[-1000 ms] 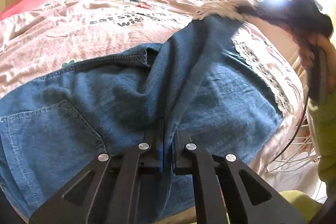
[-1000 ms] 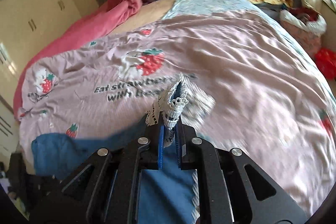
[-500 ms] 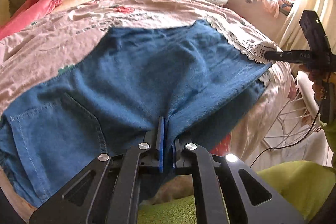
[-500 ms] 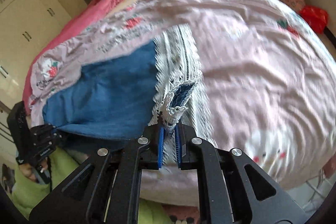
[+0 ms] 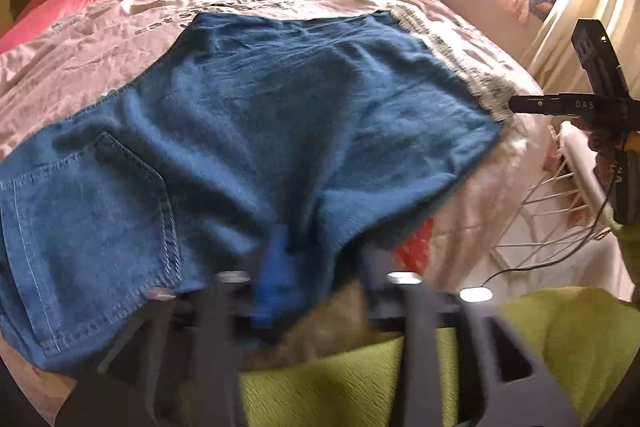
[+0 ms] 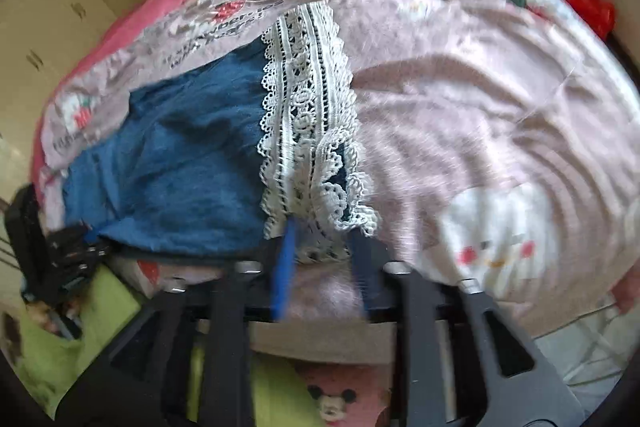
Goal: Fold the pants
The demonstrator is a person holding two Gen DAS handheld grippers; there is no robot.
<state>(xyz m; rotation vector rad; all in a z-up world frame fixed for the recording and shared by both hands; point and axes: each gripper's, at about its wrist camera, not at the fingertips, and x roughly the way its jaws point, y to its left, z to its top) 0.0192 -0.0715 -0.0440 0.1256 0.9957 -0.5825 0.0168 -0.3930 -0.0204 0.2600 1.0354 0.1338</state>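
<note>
My left gripper (image 5: 320,267) tilts steeply downward, its jaws opening with denim at the blue pad. My right gripper (image 6: 324,259) tilts down likewise, jaws opening, lace lying loose just ahead of its fingertips.

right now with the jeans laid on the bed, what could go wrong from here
1. The folded jeans lie close to the near edge of the bed, so the layers may slide off.
2. The lace hem is bunched and curled where the right gripper, jaws opening, lets go; the fold may end uneven.
3. The left gripper is opening with denim still between its fingers, so pulling back could drag the cloth.
</note>
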